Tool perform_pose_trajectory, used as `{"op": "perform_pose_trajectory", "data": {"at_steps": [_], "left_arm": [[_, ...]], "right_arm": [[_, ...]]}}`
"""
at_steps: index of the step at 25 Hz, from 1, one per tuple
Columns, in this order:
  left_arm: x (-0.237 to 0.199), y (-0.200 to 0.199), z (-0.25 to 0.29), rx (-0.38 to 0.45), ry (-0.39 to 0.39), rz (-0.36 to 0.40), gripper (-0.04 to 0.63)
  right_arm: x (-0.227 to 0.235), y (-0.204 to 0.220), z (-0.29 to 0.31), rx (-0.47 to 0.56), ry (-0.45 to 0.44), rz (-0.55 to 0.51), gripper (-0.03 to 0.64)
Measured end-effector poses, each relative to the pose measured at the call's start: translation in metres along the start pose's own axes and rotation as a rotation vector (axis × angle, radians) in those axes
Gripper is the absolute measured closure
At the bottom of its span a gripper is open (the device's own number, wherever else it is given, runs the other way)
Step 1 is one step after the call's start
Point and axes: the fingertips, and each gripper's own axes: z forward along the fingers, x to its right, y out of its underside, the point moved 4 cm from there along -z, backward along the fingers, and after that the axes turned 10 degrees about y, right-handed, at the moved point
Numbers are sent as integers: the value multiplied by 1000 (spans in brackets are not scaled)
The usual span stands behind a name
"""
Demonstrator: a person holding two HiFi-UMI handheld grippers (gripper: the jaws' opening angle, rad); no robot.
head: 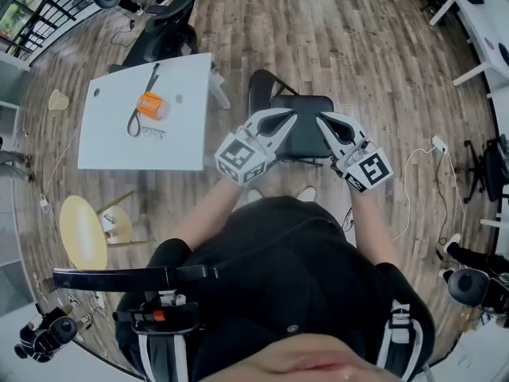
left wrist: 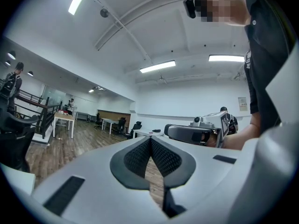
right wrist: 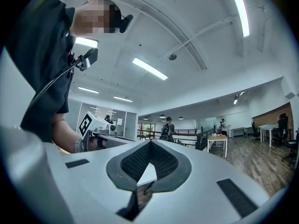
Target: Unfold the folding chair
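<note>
- Head view: black folding chair (head: 302, 134) is standing on the wood-plank floor (head: 342, 38) directly in front of the person, seat pad facing up, backrest frame on the far side.
- L gripper (head: 291, 116) and R gripper (head: 321, 120) are hovering over the seat's left and right parts, tips angling toward each other. Contact w/ chair can't be confirmed from this angle.
- White rectangular table (head: 119, 134) is standing left of the chair, carrying an orange object (head: 151, 106) w/ a black strap.
- Left gripper view: ribbed black pads (left wrist: 138, 157) are pressing together, nothing btwn them. R gripper is showing at right, held level in the person's hand.
- Right gripper view: ribbed pads (right wrist: 161, 160) are meeting tip to tip, nothing pinched. L gripper is showing at left w/ its marker cube facing the camera. A bystander (right wrist: 167, 127) is standing by a dark railing in the background.
</note>
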Motion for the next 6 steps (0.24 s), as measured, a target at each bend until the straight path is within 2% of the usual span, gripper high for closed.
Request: {"op": "perform_pose_trajectory", "data": {"at_steps": [6], "left_arm": [[6, 0, 4, -3, 3, -1, 591]], "right_arm": [[2, -1, -6, 3, 2, 14, 609]]}}
